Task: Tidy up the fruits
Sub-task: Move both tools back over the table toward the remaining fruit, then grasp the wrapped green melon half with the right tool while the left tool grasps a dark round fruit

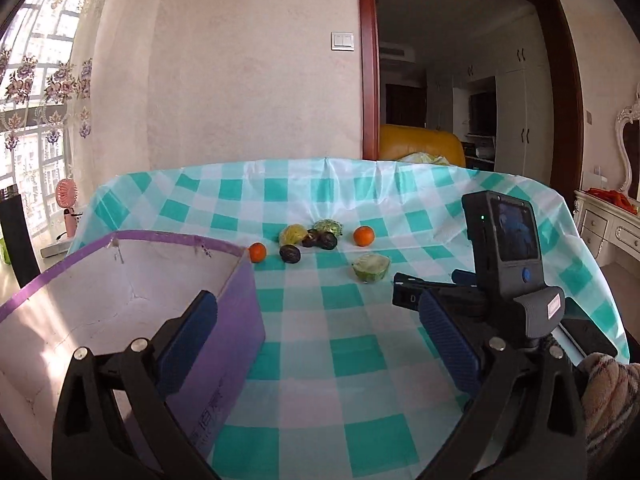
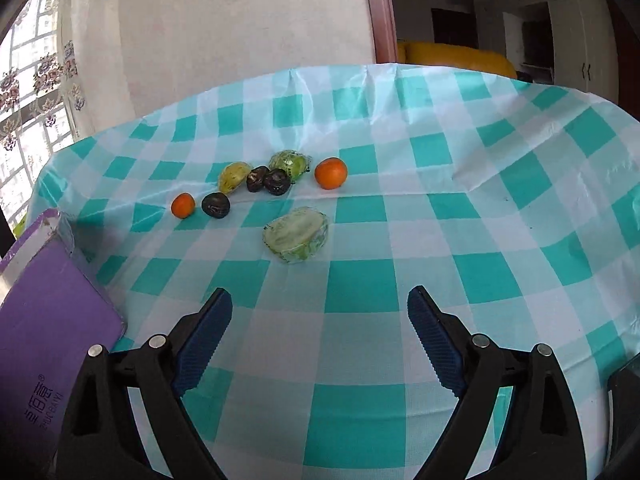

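Fruits lie in a loose group on the checked cloth: a small orange (image 2: 183, 205), a larger orange (image 2: 331, 173), three dark fruits (image 2: 216, 205), two wrapped greenish pieces (image 2: 234, 176), and nearest me a pale green cut half (image 2: 297, 239). My right gripper (image 2: 320, 320) is open and empty, short of that half. My left gripper (image 1: 320, 320) is open too, with nothing between its pads. Its left finger (image 1: 196, 340) overlaps the right wall of the open purple box (image 1: 240, 304). The same fruits lie beyond it, the cut half (image 1: 371, 267) closest.
The teal-and-white cloth (image 2: 360, 292) covers the whole table and drops off at the far edge. The right tool's camera body (image 1: 500, 236) stands close on the right of the left wrist view, with a sleeve (image 1: 612, 396) below it. A wall and a doorway lie behind.
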The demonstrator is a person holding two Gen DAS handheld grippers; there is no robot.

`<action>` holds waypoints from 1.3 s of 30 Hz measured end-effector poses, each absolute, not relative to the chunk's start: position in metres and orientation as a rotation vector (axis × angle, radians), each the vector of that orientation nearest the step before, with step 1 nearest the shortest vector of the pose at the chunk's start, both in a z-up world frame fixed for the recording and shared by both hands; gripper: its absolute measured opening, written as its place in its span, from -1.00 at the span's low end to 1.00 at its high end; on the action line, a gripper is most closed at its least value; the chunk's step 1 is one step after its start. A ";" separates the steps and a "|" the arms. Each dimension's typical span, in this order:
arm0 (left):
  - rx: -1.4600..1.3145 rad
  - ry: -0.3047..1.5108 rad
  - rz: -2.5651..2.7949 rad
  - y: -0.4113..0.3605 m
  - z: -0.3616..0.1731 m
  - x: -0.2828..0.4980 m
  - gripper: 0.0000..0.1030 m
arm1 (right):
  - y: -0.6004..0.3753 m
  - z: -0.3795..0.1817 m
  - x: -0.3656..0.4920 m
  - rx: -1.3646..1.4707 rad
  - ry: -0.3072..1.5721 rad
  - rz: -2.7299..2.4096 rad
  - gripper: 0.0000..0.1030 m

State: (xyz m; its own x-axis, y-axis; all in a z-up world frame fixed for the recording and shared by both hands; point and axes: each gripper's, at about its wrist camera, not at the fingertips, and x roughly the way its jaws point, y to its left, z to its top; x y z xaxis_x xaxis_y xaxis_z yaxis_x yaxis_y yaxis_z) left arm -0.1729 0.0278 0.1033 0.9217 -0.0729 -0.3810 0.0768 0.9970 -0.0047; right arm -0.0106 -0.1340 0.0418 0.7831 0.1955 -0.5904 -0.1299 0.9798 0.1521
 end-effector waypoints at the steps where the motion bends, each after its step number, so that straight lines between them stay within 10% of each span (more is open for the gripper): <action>1: -0.013 0.446 -0.108 0.022 0.094 -0.154 0.96 | -0.139 0.039 -0.007 0.114 0.666 0.169 0.69; 21: -0.232 0.757 -0.340 0.016 0.021 -0.071 0.96 | -0.080 0.021 0.100 -0.180 0.817 0.266 0.67; 25: -0.229 0.767 -0.330 0.016 0.021 -0.069 0.96 | -0.075 0.015 0.113 -0.186 0.863 0.304 0.25; 39: -0.137 0.851 -0.010 0.004 0.018 0.036 0.95 | -0.194 0.024 0.106 0.418 0.713 0.204 0.12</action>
State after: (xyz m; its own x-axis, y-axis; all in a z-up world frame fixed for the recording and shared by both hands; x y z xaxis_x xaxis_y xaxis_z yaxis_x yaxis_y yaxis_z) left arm 0.0365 0.0038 0.0176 0.6596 -0.0636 -0.7489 -0.0457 0.9912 -0.1244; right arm 0.1059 -0.1938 0.0243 0.7409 0.3206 -0.5902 -0.0402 0.8983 0.4375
